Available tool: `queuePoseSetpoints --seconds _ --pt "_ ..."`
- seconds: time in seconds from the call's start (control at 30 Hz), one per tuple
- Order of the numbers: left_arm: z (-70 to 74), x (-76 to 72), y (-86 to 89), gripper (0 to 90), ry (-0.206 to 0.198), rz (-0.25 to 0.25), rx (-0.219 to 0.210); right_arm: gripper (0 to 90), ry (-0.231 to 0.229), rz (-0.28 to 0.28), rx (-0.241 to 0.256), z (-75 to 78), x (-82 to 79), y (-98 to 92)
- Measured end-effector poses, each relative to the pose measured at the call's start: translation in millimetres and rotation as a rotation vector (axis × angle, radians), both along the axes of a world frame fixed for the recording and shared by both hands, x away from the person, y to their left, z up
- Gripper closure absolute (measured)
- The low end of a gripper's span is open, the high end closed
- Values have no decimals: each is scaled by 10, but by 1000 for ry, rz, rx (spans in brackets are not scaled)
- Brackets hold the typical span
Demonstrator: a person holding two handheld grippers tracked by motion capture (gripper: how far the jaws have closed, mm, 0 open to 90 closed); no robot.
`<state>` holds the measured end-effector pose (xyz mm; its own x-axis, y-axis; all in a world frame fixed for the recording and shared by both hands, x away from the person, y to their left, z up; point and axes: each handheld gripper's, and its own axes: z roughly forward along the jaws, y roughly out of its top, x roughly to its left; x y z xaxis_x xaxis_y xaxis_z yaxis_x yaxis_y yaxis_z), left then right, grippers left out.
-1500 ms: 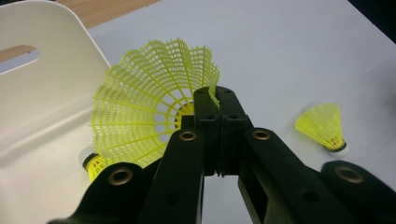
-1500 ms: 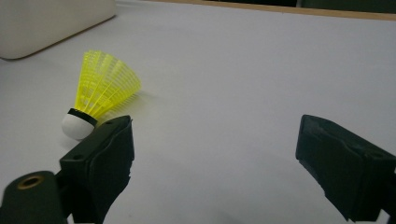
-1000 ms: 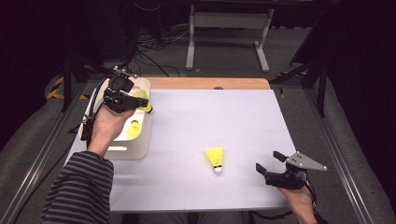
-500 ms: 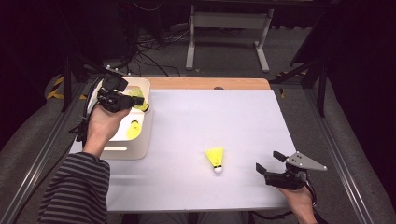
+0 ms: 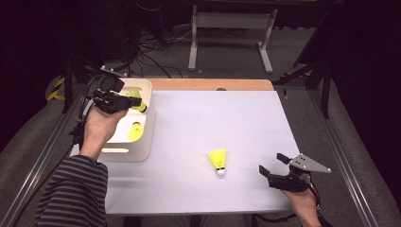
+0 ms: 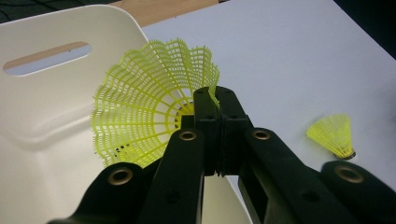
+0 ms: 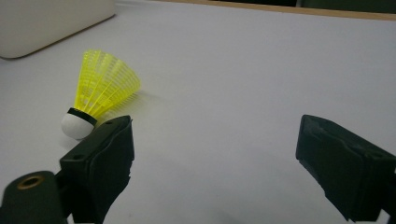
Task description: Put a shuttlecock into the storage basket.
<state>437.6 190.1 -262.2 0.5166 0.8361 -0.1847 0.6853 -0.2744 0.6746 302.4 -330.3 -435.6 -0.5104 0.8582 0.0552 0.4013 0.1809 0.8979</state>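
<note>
Shuttlecock (image 6: 140,116), yellow mesh skirt, pinched at skirt edge by left gripper (image 6: 217,105), jaws closed tight on the plastic w/ no gap between pads. Held over far end of white bin (image 5: 144,137) at table's left side; in high view, sits just above bin's far rim near left gripper (image 5: 124,101). 2nd yellow shuttlecock (image 5: 136,132) lying inside bin. 3rd shuttlecock (image 5: 218,161) on its side on white tabletop (image 5: 213,123), cork toward person, skirt pointing away. Right gripper (image 5: 273,166) low at table's near right, jaws spread wide, nothing between them, just beside 3rd shuttlecock (image 7: 100,95) but not touching.
</note>
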Motion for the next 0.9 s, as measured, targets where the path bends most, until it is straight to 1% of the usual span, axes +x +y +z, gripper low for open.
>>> queuePoseSetpoints --seconds 0.1,0.23,0.33,0.43,0.47,0.7,0.77,0.83,0.9 --pt "-3 2 14 894 -3 0 3 118 4 1 0 1 -1 0" --pt "-15 0 35 894 0 12 7 118 1 2 0 1 0 0" --pt "-29 10 56 893 3 21 21 118 2 2 0 0 0 0" --pt "-43 17 69 893 8 27 23 118 1 3 0 1 -1 0" --pt "-51 26 76 893 -1 25 36 118 4 2 1 0 -1 0" --pt "-88 53 89 892 14 45 39 118 5 1 2 -1 -3 3" --pt "-124 75 92 892 16 56 58 118 6 2 2 -1 -4 5" --pt "-137 85 97 892 17 54 64 119 5 3 0 -1 -3 6" --pt "-159 96 99 891 21 62 71 118 4 4 0 -2 -1 6"
